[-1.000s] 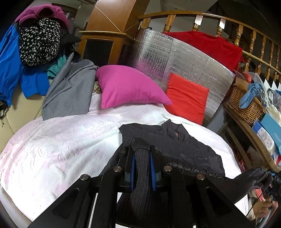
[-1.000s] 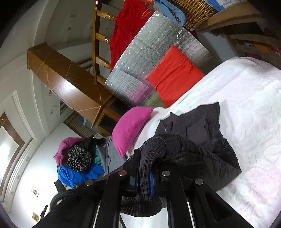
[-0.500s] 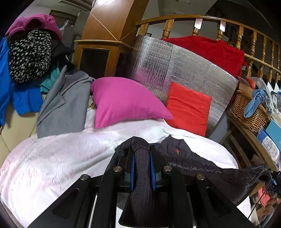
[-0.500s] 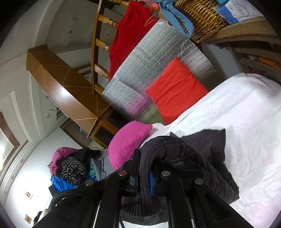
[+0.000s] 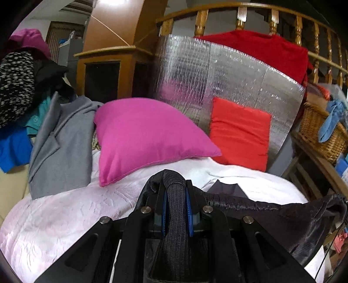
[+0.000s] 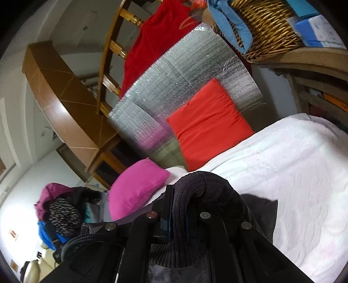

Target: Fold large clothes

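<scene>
Dark jacket (image 5: 304,219): ribbed hem pinched tight in left gripper (image 5: 175,196) and right gripper (image 6: 180,209). No writing is readable anywhere. Pink pillow (image 5: 148,135) lies at eleven o'clock.

The jacket (image 5: 304,219) is black with a faint sheen, and its ribbed knit cuff (image 5: 175,209) is a dull charcoal. Both grippers are matte black; the left gripper (image 5: 175,209) shows bright blue pads (image 5: 189,215). The bed cover (image 5: 61,217) is white with a pale pink embossed floral pattern. On it sit 2 cushions: a magenta cushion (image 5: 143,139) and an orange-red cushion (image 5: 239,135). The insulation sheet (image 5: 217,78) behind them is silver with a fine grid. A deep red cloth (image 5: 261,50) hangs on the honey-brown railing (image 5: 239,19). The coat (image 5: 61,148) is plain grey, the basket (image 5: 322,130) golden tan, with a light blue cloth (image 5: 330,122) over it.
</scene>
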Demonstrator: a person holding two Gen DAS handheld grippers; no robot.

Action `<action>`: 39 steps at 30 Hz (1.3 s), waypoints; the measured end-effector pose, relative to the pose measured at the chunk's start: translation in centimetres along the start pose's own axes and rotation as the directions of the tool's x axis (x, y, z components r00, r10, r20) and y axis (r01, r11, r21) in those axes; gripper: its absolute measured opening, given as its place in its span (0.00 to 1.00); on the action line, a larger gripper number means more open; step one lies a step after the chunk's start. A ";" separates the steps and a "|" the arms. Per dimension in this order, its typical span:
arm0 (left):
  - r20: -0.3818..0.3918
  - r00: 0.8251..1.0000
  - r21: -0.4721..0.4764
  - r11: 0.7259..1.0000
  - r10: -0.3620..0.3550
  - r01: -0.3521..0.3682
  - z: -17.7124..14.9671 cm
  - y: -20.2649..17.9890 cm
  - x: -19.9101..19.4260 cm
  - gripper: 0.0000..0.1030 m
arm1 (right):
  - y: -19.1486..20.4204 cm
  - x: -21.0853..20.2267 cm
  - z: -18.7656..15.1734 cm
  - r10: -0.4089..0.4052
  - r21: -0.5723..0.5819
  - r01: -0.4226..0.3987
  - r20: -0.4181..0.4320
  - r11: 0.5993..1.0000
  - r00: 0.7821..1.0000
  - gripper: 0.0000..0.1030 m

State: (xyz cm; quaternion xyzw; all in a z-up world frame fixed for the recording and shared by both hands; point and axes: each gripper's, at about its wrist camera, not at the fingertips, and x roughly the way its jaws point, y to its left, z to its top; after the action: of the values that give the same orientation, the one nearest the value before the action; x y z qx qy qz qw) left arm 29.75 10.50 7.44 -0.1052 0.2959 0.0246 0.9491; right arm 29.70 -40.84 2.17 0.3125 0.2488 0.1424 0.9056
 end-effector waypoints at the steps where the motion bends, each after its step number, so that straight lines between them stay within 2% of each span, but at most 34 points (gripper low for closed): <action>1: -0.016 1.000 0.008 1.000 0.007 -0.007 0.2 -0.1 1.3 0.15 | -0.4 1.3 0.4 -0.018 -0.002 0.018 -0.013 1.000 1.000 0.08; 7: -0.104 0.994 0.043 0.998 0.042 -0.037 0.1 -0.5 7.4 0.15 | -2.4 7.7 1.5 -0.113 -0.018 0.112 -0.085 0.994 0.990 0.08; 13: -0.197 0.977 0.064 0.996 0.077 -0.065 -0.7 -0.6 13.3 0.15 | -4.5 12.8 1.8 -0.188 -0.038 0.184 -0.156 0.982 0.970 0.08; 19: -0.289 0.949 0.109 0.989 0.124 -0.096 -2.7 -0.6 18.6 0.16 | -7.8 17.9 0.3 -0.276 -0.043 0.274 -0.224 0.961 0.935 0.08; 24: -0.313 0.939 0.162 0.982 0.145 -0.098 -4.1 -1.0 21.6 0.18 | -10.3 20.1 -1.5 -0.340 -0.055 0.338 -0.273 0.939 0.900 0.08; 28: -0.335 0.929 0.158 0.981 0.160 -0.112 -4.4 -1.1 22.8 0.23 | -11.9 21.1 -3.1 -0.366 -0.031 0.375 -0.303 0.927 0.880 0.07; 31: -0.340 0.927 0.153 0.982 0.160 -0.113 -4.6 -0.9 23.2 0.27 | -12.3 21.2 -3.2 -0.360 -0.010 0.377 -0.317 0.926 0.877 0.09; 32: -0.337 0.930 0.136 0.985 0.148 -0.108 -4.5 -0.7 23.0 0.29 | -12.3 21.1 -3.1 -0.351 0.004 0.372 -0.322 0.928 0.879 0.10; 34: -0.340 0.932 0.094 0.990 0.128 -0.102 -3.8 -0.1 22.5 0.42 | -12.8 20.4 -2.7 -0.303 0.062 0.340 -0.328 0.938 0.895 0.11; 35: -0.335 0.932 0.079 0.990 0.137 -0.118 -3.4 0.2 22.1 0.58 | -12.7 20.3 -2.4 -0.285 0.079 0.326 -0.328 0.942 0.901 0.14; 36: -0.308 0.942 0.047 0.991 0.131 -0.122 -2.7 0.7 21.2 0.67 | -12.6 20.0 -2.3 -0.269 0.090 0.312 -0.324 0.946 0.907 0.18; 38: -0.254 0.963 -0.013 0.995 0.093 -0.099 -1.3 1.7 19.5 0.73 | -12.4 19.3 -2.0 -0.220 0.110 0.266 -0.318 0.958 0.922 0.35; 39: -0.240 0.967 -0.031 0.995 0.083 -0.093 -0.9 2.1 18.9 0.77 | -12.2 18.9 -1.8 -0.182 0.127 0.232 -0.315 0.964 0.931 0.61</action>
State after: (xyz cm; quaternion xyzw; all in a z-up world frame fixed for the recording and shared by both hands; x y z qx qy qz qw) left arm 44.58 12.03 -4.35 -0.1139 0.4117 0.0601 0.9022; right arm 45.80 -41.51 -13.65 0.3319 0.4259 0.0710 0.8387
